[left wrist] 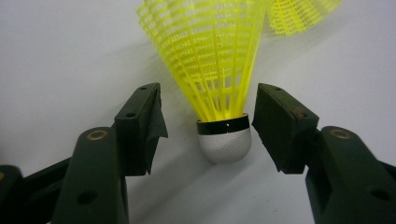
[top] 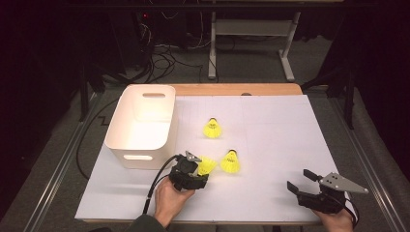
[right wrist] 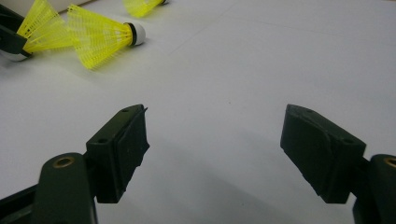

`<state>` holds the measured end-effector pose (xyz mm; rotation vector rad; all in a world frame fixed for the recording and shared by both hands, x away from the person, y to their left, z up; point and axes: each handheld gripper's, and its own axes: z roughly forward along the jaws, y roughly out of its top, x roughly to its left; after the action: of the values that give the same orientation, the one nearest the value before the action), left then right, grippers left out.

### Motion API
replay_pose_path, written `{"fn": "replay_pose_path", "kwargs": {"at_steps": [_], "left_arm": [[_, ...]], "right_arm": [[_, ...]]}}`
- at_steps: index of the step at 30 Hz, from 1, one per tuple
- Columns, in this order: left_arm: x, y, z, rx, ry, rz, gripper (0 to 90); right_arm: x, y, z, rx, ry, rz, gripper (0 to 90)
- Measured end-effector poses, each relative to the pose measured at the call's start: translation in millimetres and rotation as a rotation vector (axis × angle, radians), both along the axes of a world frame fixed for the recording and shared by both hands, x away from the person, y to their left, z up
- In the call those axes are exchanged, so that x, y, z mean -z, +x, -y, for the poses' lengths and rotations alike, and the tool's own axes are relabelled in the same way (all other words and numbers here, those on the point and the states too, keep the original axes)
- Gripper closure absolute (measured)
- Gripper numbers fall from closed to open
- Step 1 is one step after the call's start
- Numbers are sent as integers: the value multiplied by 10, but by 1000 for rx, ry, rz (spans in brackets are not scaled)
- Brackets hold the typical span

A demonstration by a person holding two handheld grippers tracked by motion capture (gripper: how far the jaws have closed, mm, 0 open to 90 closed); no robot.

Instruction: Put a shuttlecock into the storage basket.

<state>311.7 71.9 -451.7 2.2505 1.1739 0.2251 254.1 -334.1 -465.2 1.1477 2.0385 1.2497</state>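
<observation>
The white bin [top: 140,126] blocked the tabletop's [top: 280,140] left side. Three yellow shuttlecocks sat close together in the middle. Around the right tongs [top: 303,180] the tabletop lay wide and bare.

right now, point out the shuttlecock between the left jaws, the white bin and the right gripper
shuttlecock [left wrist: 223,142], left gripper view, on its white cork tip
white bin [top: 116,124], high view, on its left wall
right gripper [top: 302,180], high view, midway between its fingertips
</observation>
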Motion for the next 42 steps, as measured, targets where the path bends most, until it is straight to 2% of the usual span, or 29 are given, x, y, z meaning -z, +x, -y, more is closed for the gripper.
{"fn": "replay_pose_path", "kwargs": {"at_steps": [6,11,16,23,36,42], "left_arm": [[25,12,14,5,20,-16,472],[28,11,15,8,17,-29,564],[37,12,25,10,37,-36,636],[21,18,27,10,50,-48,646],[-68,66,-16,-13,71,-35,648],[-127,104,-20,-24,68,-26,648]], "right_arm": [[0,0,0,-1,0,0,233],[1,0,-5,-4,-3,1,234],[1,-1,-5,-5,-2,1,234],[1,0,-17,-11,-6,-1,234],[1,0,-17,-9,-5,-3,234],[0,1,-14,-10,-4,0,234]]}}
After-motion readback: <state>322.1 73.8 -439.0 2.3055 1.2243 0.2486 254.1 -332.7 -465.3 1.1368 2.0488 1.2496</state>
